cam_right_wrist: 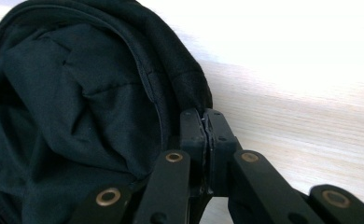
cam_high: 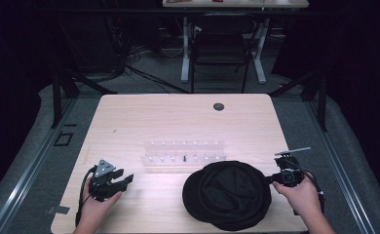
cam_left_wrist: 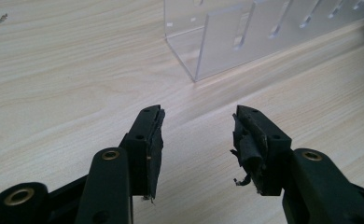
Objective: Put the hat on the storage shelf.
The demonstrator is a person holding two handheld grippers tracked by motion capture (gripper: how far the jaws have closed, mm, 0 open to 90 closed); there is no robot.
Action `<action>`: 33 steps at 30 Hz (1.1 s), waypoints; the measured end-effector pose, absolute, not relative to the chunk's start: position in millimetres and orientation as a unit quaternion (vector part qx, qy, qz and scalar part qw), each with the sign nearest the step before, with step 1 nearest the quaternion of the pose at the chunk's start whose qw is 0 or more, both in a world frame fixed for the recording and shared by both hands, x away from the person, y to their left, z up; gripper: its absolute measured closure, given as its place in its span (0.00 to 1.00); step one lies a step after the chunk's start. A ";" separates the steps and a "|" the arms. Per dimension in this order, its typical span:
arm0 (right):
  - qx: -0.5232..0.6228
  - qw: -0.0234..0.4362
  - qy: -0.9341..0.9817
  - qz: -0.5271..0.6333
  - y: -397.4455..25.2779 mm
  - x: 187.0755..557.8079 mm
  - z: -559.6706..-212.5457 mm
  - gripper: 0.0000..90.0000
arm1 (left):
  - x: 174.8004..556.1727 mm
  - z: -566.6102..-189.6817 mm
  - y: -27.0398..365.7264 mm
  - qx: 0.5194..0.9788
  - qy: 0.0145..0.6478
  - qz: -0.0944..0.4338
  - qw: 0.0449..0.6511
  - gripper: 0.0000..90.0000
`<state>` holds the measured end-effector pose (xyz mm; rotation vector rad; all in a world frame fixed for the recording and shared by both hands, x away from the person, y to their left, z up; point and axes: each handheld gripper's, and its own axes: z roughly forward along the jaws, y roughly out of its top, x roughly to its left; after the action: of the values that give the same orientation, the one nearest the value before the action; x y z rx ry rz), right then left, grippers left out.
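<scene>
A black fabric hat [cam_high: 229, 194] lies inside-up near the table's front edge, right of centre. In the right gripper view its dark lining [cam_right_wrist: 77, 102] fills the left half. My right gripper [cam_high: 271, 179] is at the hat's right rim; its jaws [cam_right_wrist: 207, 125] are pressed together at the rim's edge, shut on the fabric. My left gripper [cam_high: 124, 181] rests low over the table at the front left, pointing right. It is open [cam_left_wrist: 198, 135], with bare wood between its worn pads and nothing held.
A clear acrylic rack [cam_high: 183, 156] with slots stands mid-table just behind the hat, a small dark piece [cam_high: 184, 157] in it; its corner [cam_left_wrist: 245, 37] lies ahead of the left gripper. A round cable hole [cam_high: 218, 106] is at the back. A chair [cam_high: 219, 48] stands beyond.
</scene>
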<state>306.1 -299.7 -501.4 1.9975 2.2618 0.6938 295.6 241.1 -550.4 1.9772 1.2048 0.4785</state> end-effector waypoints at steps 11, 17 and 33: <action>0.654 -0.010 0.735 0.180 -300.3 314.4 -501.4 0.93 | 295.9 -551.8 240.2 0.775 0.471 0.186 0.377 0.58; 0.661 -0.028 0.730 0.171 -304.0 314.8 -500.8 0.91 | 295.6 -551.5 240.1 0.777 0.470 0.184 0.375 0.58; 0.652 -0.073 0.739 0.151 -303.0 325.2 -517.7 0.89 | 296.5 -552.3 239.9 0.779 0.470 0.182 0.372 0.57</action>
<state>325.2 -303.0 -517.7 2.1498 2.4356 0.4990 296.5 239.9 -552.3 1.9966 1.2050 0.4673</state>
